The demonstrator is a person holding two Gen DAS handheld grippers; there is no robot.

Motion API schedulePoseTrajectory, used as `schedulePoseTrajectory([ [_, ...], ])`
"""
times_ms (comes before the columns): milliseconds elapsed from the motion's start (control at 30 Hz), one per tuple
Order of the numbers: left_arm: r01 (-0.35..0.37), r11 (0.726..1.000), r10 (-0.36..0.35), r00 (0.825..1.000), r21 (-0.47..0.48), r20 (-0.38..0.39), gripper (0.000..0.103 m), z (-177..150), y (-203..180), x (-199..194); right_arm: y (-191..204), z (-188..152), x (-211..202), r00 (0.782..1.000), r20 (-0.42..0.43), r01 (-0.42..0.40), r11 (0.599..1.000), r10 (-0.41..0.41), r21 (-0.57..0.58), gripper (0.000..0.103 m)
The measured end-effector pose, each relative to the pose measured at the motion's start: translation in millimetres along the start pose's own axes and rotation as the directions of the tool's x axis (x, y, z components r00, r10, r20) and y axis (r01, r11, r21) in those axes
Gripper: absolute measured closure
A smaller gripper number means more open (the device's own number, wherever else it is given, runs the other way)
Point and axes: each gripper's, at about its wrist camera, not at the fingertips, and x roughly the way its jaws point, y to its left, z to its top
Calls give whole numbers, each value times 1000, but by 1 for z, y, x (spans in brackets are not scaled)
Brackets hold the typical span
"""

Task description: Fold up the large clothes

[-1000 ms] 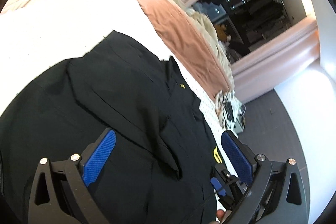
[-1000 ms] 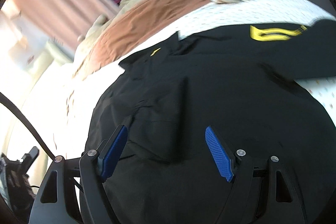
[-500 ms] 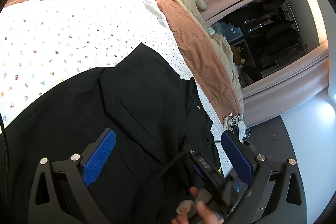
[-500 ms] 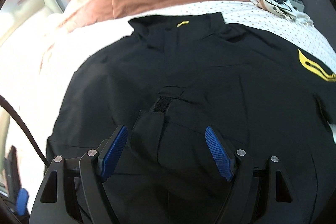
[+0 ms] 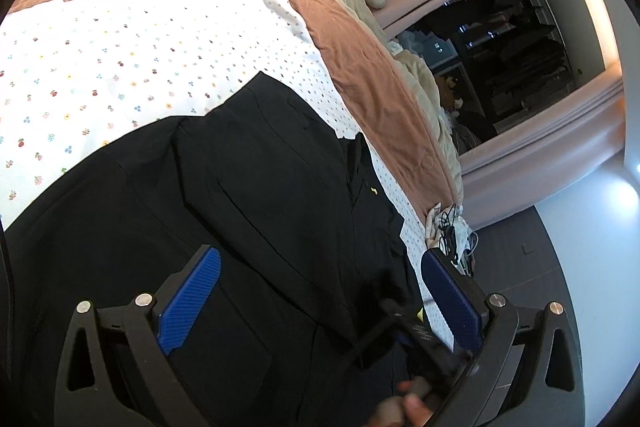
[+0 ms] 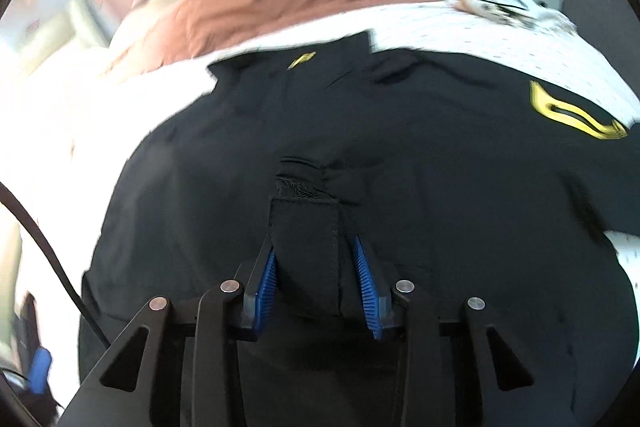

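Black jacket (image 6: 400, 155) lies spread on the bed (image 5: 120, 67), collar at the far end from our jaws, yellow logo off to the right of the right gripper (image 6: 316, 279). Right jaws are closing around the cuff tab (image 6: 306, 251), a folded strip of sleeve end standing up between the blue pads (image 6: 266, 279); the pads look to be at its sides, but we can't confirm they press yet, so we call it not yet clamped. Left gripper (image 5: 320, 303) hangs over the jacket's body with jaws released wide, nothing between them, only flat cloth below. We judge the fabric thin, soft and light, a bit slick like shell nylon: it will drape and slide, not hold a crease, and a single layer could slip out of a shallow pinch. Best hold is on doubled or stitched parts: cuff, hem, collar, seam lines; a deep bite is better than a tip pinch. The cuff tab is stiffer than the rest, so it's a fair handle for dragging the sleeve across. No containers in view; beyond the jacket just a brown blanket (image 5: 360, 39) and a cable tangle (image 5: 452, 231) on the bed edge.
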Motion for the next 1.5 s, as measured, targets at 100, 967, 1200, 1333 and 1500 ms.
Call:
schedulePoseTrajectory([
  [100,-12,1000,12,1000,18,-11,0,-1,-2,3,-31,3,-25,998,61,22,997,-27,69,68],
  [967,-62,996,64,997,-64,31,0,3,23,-6,-169,-11,36,991,-41,-102,910,129,403,100],
  [1200,-84,993,92,992,-84,86,0,8,28,-16,-160,-10,39,995,-4,-90,919,99,383,100],
  [1333,-80,995,85,993,-63,82,0,7,22,-14,-165,-13,23,987,17,-150,901,157,407,99],
  [1500,-69,998,69,996,-9,62,0,0,7,-8,-190,-18,-24,990,84,-136,906,112,402,45],
])
